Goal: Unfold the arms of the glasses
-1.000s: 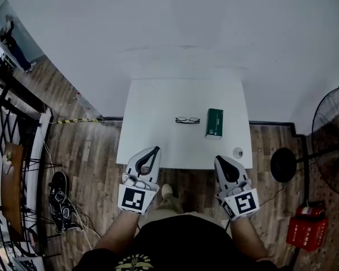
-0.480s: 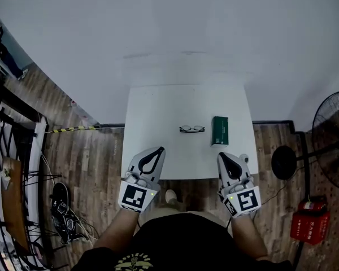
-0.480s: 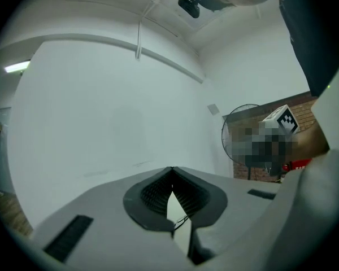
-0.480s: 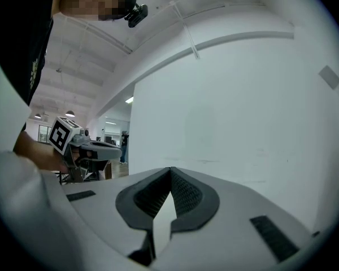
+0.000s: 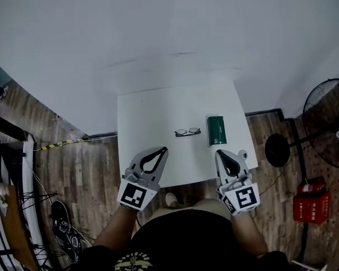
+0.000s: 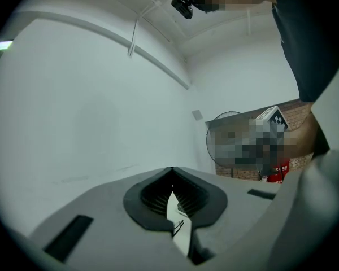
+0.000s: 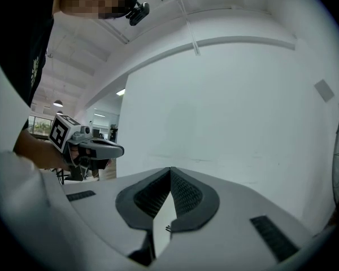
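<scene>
Grey jaws meet at their tips on both tools and hold nothing: the left hand-held gripper (image 5: 163,149) and the right hand-held gripper (image 5: 220,153) hang over the near edge of the white bench (image 5: 152,109). Further in, apart from both, the glasses (image 5: 187,132) lie apparently still folded, near a green box (image 5: 215,130). They look light, thin and easily bent, and would likely slide. Steady the frame by its rim and take each arm close to its free end.

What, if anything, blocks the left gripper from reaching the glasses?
Likely nothing, so yes: only bare table lies between the left gripper and the glasses; the green box sits on their other side.
</scene>
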